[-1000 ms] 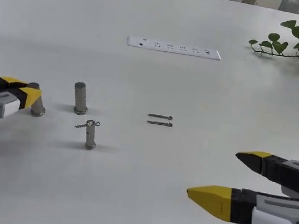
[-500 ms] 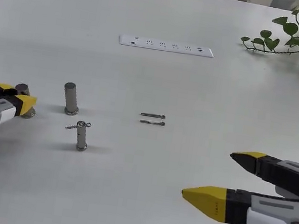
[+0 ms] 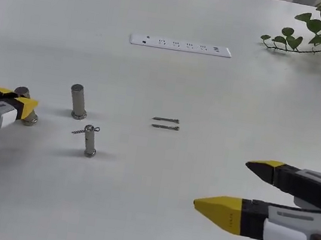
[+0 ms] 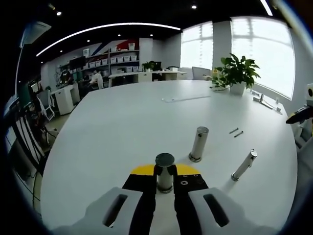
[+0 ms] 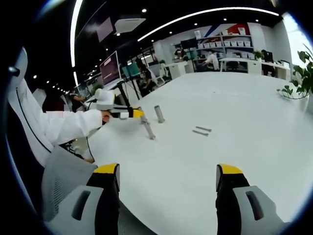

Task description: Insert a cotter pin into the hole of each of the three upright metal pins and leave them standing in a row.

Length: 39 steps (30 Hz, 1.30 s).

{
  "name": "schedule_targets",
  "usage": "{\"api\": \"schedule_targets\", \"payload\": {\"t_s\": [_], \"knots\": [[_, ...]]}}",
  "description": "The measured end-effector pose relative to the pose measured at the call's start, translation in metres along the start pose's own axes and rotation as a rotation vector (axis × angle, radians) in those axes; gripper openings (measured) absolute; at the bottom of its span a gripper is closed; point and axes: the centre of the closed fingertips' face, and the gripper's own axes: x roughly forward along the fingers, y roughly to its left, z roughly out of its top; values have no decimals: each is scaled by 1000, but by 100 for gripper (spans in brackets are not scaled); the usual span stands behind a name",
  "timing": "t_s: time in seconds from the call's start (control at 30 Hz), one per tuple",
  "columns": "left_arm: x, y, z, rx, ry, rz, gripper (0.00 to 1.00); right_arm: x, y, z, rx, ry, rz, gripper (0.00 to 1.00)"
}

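**One pin done, left jaws on the next one**

So in the head view the left gripper (image 3: pixel 26 106) sits at the far left edge of the frame. Its yellow-tipped jaws are clamped on a stubby grey metal pin (image 3: pixel 30 116) that stands on the white counter (image 3: pixel 213 91). The left gripper view backs that up: the pin (image 4: pixel 165 171) is upright bottom centre, with a jaw pressed against each side.

Just right of it stands a taller grey metal cylinder pin (image 3: pixel 78 101), upright and on its own. Below and a bit right of that is a slim steel pin (image 3: pixel 89 141), also upright, with a thin wire cotter pin (image 3: pixel 80 131) poking out sideways near its top.

Two loose silver cotter pins (image 3: pixel 166 119) lie flat near the middle of the frame, side by side and parallel, with the lower one (image 3: pixel 165 126) just under the other.

The right gripper (image 3: pixel 221 183) is in the lower right, jaws spread wide with nothing between them, well apart from all the pins.

A white power strip (image 3: pixel 181 45) lies at top centre, and a green leafy potted plant (image 3: pixel 319 29) sits in the upper right corner.
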Motion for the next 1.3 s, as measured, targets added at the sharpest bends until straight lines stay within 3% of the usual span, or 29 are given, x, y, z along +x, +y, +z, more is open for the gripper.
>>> {"api": "schedule_targets", "payload": {"t_s": [0.17,0.3,0.33,0.47,0.6,0.67,0.9,1.1,1.3], "knots": [[-26,-8,4,2,-18,8,9,0,2,0,-10,-2,3,78],[-49,-19,-2,57,-9,18,9,-1,6,-1,-14,-10,8,78],[-58,-23,-5,96,-7,20,9,-2,7,-1,-15,-9,8,78],[-80,-38,-18,70,-1,6,9,-3,10,-5,-17,-7,15,78],[-95,-54,-24,46,0,-9,9,-4,11,-7,-23,-2,20,78],[-98,-63,-24,8,-17,-30,9,-5,11,-7,-25,-3,20,78],[-105,-95,-27,-2,-19,-85,9,-7,12,-7,-31,-15,29,77],[-99,-120,-26,29,-11,-142,9,-10,10,-8,-20,-26,25,77],[-89,-143,-27,95,29,-229,9,-11,10,-13,-5,-27,28,77]]}}
